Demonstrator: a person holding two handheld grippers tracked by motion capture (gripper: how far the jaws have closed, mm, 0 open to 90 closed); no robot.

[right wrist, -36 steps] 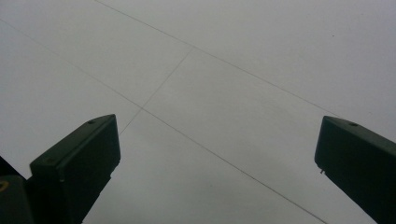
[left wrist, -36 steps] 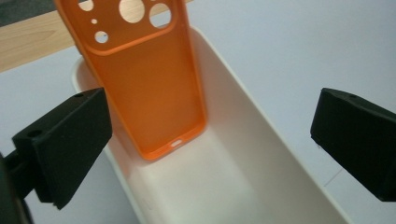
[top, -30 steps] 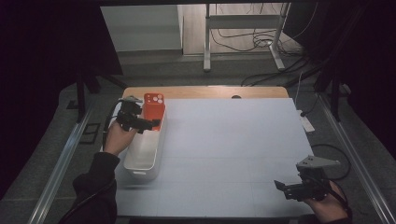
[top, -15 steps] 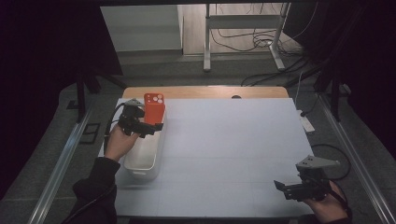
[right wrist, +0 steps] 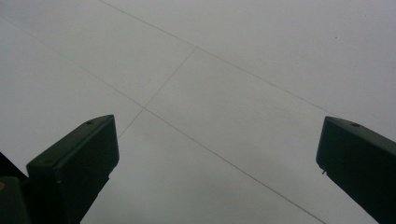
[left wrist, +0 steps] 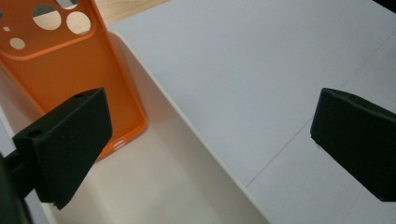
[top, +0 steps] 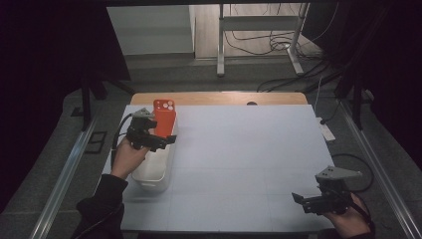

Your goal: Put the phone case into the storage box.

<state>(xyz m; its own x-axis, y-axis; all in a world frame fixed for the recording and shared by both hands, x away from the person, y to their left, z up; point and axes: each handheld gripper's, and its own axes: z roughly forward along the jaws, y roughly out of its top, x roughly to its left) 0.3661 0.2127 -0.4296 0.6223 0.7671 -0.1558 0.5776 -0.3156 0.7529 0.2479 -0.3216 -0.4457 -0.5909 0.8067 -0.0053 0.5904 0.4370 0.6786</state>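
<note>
An orange phone case with camera holes stands tilted at the far end of a white bin on the table's left side. My left gripper hovers over the bin just in front of the case, jaws wide open and holding nothing. In the left gripper view the case leans against the bin wall, partly behind the left jaw, and the left gripper straddles the bin's rim. My right gripper is low over the table's near right corner, open and not gripping anything; the right gripper looks at bare table.
The pale table cover stretches wide between the two grippers. A wooden strip runs along the far edge. Cables and a metal stand lie on the floor beyond the table.
My left gripper has drawn back a little toward the person, away from the orange case, which stays in the bin. The right gripper has barely moved.
</note>
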